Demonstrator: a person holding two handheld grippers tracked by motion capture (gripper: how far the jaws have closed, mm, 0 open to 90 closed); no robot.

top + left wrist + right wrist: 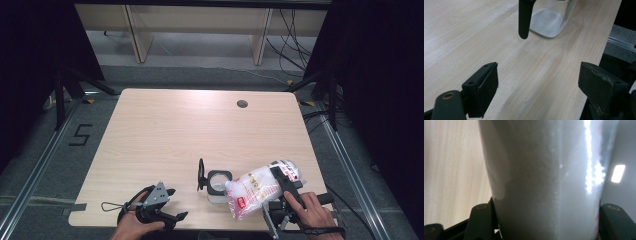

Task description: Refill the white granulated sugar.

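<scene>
From the high view we see our right gripper (280,192) clamped on a clear bag of white grains (255,192), tilted so that its lower end hangs just beside the mouth of a square glass jar (219,184) near the front edge of the wooden table (165,135); we judge that the tilt is meant to send the grains into the jar. The jar's hinged black lid (201,175) stands open on its left side, out of the way of the pour. Our left gripper (162,200) rests low at the front left, well apart from the jar. In the left gripper view its jaws stand wide apart with bare tabletop between them, and ahead we see the jar's base (549,22), dusted with white, and a dark part of the lid (524,18) hanging in front of it. In the right gripper view the bag (544,182) sits squeezed between both jaws, held mid-body, we think, for control.
</scene>
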